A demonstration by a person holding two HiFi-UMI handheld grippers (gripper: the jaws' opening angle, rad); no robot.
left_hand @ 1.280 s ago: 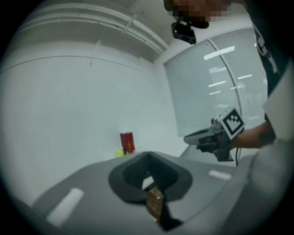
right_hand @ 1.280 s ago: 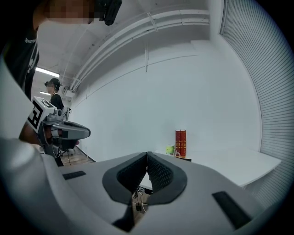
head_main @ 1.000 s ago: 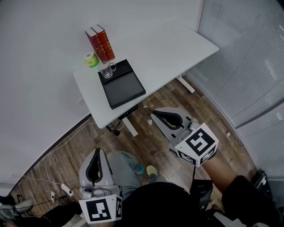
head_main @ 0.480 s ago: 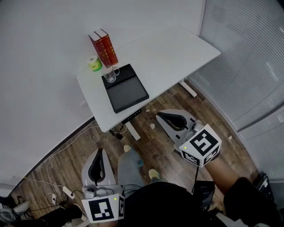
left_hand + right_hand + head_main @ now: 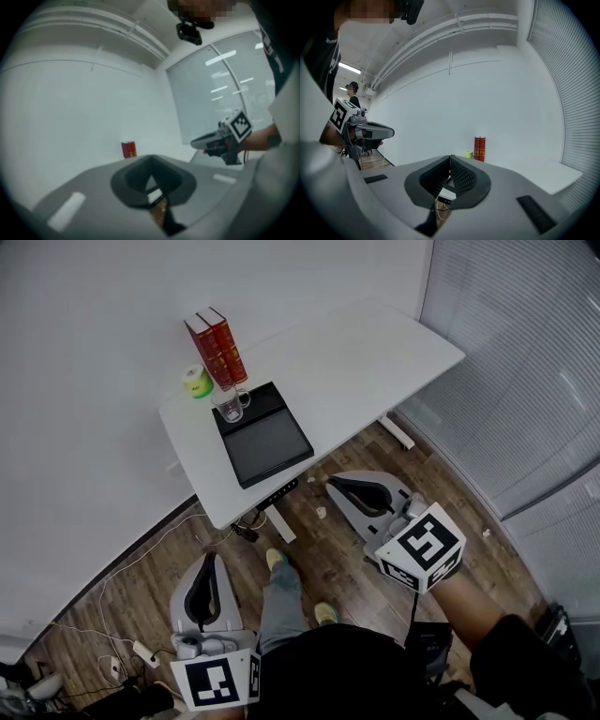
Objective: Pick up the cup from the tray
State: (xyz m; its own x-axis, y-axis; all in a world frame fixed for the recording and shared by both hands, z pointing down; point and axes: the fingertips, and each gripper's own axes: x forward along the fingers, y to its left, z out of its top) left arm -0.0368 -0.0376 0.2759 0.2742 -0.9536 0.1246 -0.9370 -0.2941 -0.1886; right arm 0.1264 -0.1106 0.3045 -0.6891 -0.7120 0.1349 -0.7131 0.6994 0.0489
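Note:
A clear glass cup with a handle stands on the far end of a black tray on the white table. Both grippers hang over the wooden floor, well short of the table. My left gripper is at the lower left, its jaws together and empty; it also shows in the right gripper view as the left gripper. My right gripper is shut and empty, nearer the table's front edge, and shows as the right gripper in the left gripper view. Neither gripper view shows the cup.
Two red books stand upright behind the tray, beside a green roll. White cables and a power strip lie on the floor at left. Window blinds line the right side. A white wall runs behind the table.
The person's feet have stepped on the floor and the head view has swayed slightly. Both grippers stay shut in nearly the same places.

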